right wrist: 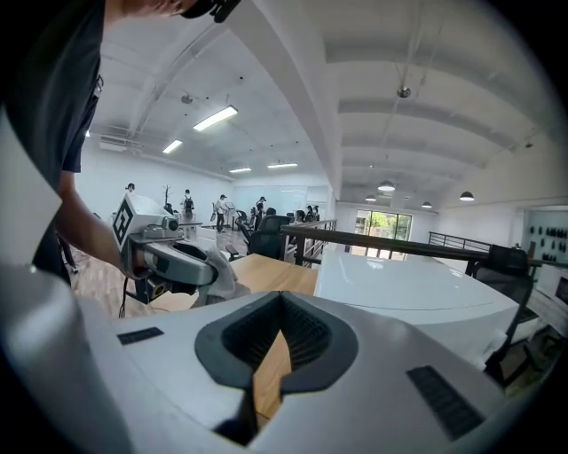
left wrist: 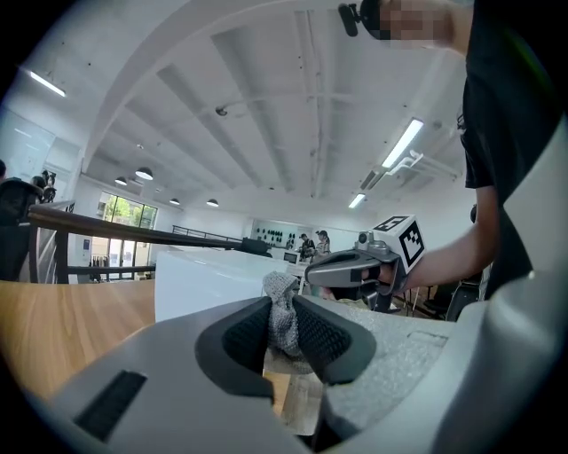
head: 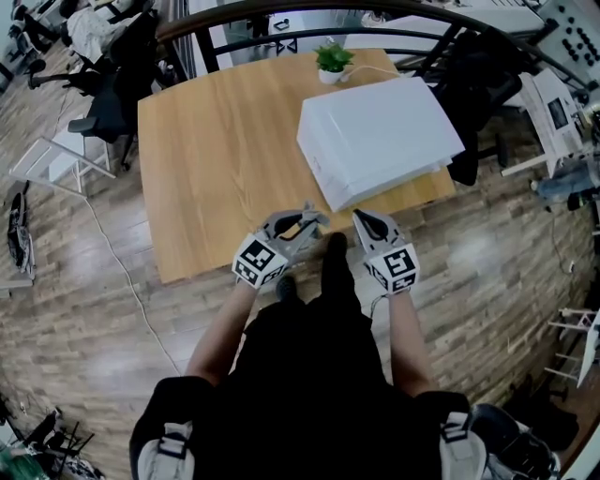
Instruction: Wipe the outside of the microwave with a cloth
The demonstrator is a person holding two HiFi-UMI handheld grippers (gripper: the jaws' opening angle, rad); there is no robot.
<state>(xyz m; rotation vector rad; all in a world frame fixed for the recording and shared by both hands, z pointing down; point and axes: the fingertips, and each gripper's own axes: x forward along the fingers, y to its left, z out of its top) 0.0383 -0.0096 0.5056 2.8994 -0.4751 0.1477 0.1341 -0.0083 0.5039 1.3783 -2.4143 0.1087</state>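
Observation:
The white microwave (head: 375,141) stands on the right half of the wooden table (head: 216,159); it also shows as a white box (left wrist: 209,275) in the left gripper view and as a glossy top (right wrist: 408,288) in the right gripper view. My left gripper (head: 311,221) hovers at the table's near edge, shut on a grey knitted cloth (left wrist: 282,315) that sticks up between its pads. My right gripper (head: 362,218) is beside it, just in front of the microwave's near corner, jaws shut with nothing in them. The right gripper view shows the left gripper (right wrist: 191,266) with the cloth (right wrist: 226,279) hanging from it.
A small potted plant (head: 332,61) stands at the table's far edge behind the microwave. A dark railing (head: 281,14) and office chairs (head: 112,103) lie beyond the table. A cable (head: 117,272) runs across the wood floor on the left.

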